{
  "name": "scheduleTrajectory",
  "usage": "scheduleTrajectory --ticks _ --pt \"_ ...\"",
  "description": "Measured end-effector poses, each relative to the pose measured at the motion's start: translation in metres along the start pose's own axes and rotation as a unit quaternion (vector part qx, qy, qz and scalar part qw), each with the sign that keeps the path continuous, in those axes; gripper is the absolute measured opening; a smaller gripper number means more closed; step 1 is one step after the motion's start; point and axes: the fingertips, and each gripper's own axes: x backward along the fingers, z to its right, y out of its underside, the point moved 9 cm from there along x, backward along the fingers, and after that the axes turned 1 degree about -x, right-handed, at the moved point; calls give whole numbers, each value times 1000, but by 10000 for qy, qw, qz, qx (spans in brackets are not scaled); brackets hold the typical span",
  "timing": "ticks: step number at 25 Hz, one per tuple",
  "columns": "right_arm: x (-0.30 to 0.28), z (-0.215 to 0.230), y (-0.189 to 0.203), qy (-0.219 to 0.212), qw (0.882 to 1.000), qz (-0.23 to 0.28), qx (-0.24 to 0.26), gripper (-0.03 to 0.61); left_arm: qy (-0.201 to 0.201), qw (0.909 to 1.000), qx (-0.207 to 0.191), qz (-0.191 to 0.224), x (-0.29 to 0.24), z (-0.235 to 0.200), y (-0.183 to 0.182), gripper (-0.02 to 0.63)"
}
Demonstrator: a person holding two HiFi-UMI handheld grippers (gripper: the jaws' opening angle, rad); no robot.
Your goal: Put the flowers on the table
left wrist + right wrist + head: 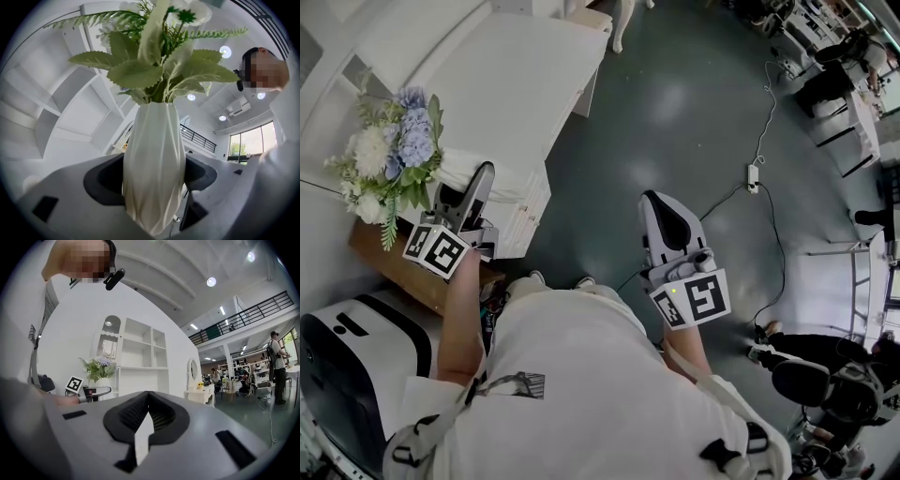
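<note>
A bouquet of blue and white flowers [389,159] with green leaves stands in a ribbed white vase [153,164]. My left gripper [153,180] is shut on the vase's body, with a jaw pressed against each side. In the head view the left gripper [461,217] is at the left, and the blooms hide the vase. My right gripper [661,214] hangs over the floor at the centre, shut and empty. Its closed jaws fill the lower half of the right gripper view [147,417], where the flowers [99,367] show at the far left.
A white shelf unit [502,84] stands behind the flowers. A brown wooden table [389,267] and a black-and-white machine [352,352] lie at the lower left. A cable with a power strip [752,176] runs over the grey floor. People and desks are at the far right.
</note>
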Motion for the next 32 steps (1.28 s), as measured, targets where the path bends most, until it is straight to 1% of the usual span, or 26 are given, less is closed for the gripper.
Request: scheduleTrajectory --ticks 16,23,28,30,32 --pt "-8 18 11 -299 9993 -159 -163 11 -373 9992 -71 84 3 0 1 357" --pt "-8 22 4 -297 9991 -235 -183 11 -421 9990 -35 124 -2 2 -1 357" --pt "-48 45 0 -441 9985 -317 -65 11 -496 9986 84 155 -32 -17 9 357" --pt "-85 61 -2 -539 9981 -303 74 11 -496 9985 86 209 -59 -36 10 357" --pt "-144 83 0 -593 9976 -329 153 11 -514 9984 135 192 -102 -73 12 357"
